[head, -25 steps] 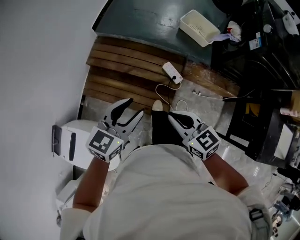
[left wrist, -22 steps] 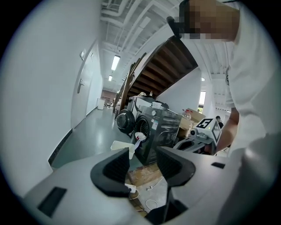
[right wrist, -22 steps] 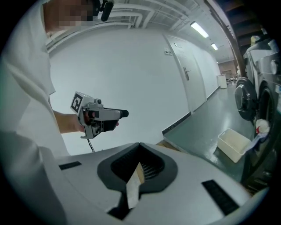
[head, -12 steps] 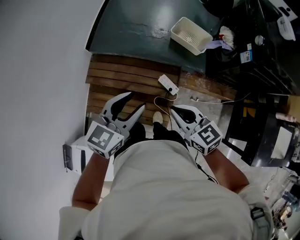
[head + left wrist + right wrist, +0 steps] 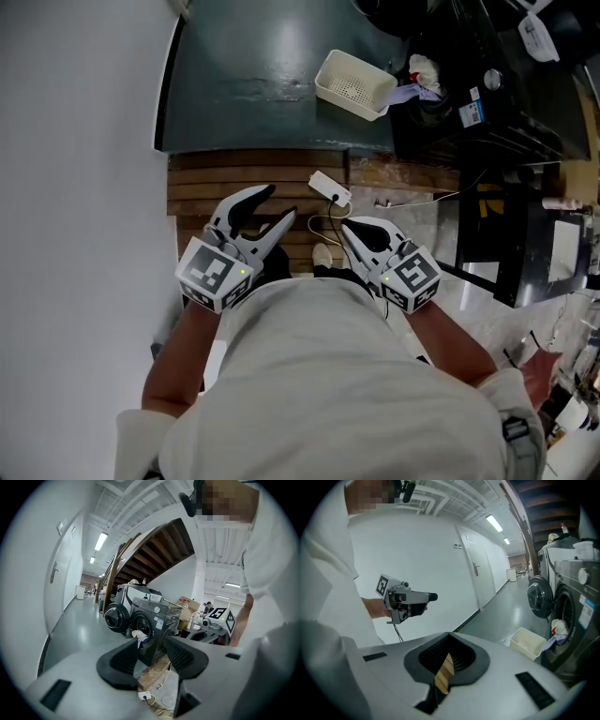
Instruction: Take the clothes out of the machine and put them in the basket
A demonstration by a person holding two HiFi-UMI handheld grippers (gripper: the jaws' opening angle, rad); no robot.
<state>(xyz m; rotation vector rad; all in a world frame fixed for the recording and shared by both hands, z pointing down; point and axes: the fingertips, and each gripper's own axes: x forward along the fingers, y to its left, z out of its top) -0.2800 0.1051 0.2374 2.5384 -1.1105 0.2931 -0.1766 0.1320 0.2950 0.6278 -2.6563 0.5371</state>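
Observation:
A dark front-loading machine stands ahead with its door open, and light clothes spill from the drum. On the floor before it sits the empty white basket. My left gripper is held up in front of the person's body with its jaws open and nothing between them. My right gripper is beside it, jaws together and empty. Both are well short of the machine.
A white power strip with a looped cable lies on the wooden slat floor. A white wall runs along the left. Dark frames and shelving stand on the right. A second machine stands further back.
Both grippers have moved forward and a little up together. The basket and dark floor have come closer, and the white object at the lower left has left the view.

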